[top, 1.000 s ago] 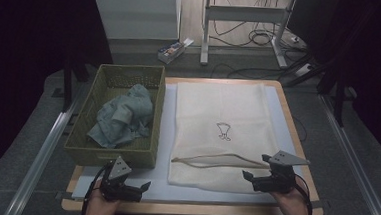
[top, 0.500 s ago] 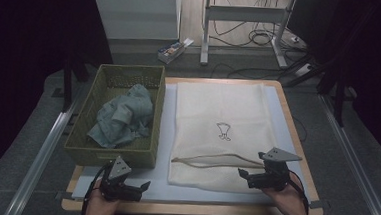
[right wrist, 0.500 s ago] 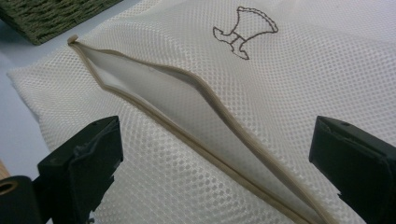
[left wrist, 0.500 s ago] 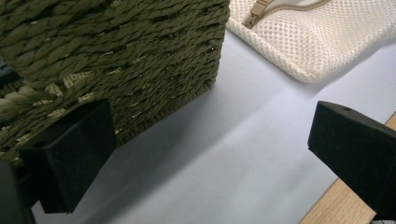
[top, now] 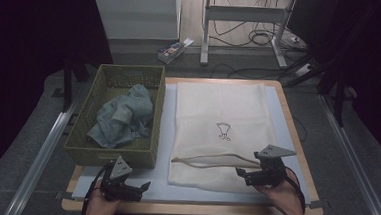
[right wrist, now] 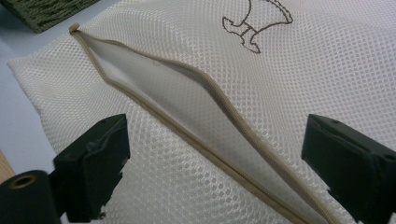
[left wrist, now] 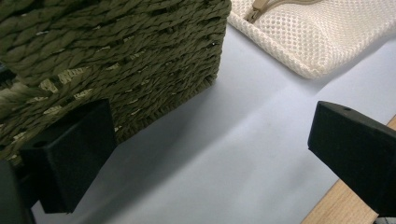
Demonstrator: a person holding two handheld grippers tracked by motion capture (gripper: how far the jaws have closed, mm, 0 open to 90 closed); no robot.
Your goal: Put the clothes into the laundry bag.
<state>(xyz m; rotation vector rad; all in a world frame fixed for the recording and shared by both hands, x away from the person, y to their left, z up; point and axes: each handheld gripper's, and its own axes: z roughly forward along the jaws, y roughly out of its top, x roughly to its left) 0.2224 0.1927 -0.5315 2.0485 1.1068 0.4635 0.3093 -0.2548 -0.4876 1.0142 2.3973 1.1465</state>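
A cream mesh bag (top: 228,120) with a small dark emblem lies flat on the white mat. Its beige zipper (top: 210,160) near the front edge is partly unzipped, and the slit gapes (right wrist: 187,107). My right gripper (top: 239,173) hovers at the zipper's right end with its jaws wide apart (right wrist: 215,135); they have just been closing a little and grip nothing. My left gripper (top: 146,187) rests open at the front left (left wrist: 210,126), just in front of the woven green basket (top: 120,156). A crumpled blue-green cloth (top: 123,116) lies in the basket.
The white mat (top: 163,186) covers a wooden table whose front edge (top: 197,208) is close to both hands. The basket's corner (left wrist: 116,56) stands beside my left jaw. On the floor beyond are a small box (top: 174,49), desk legs and cables.
The right gripper has shifted slightly left over the bag's front edge, toward the zipper's end. The left gripper has not moved.
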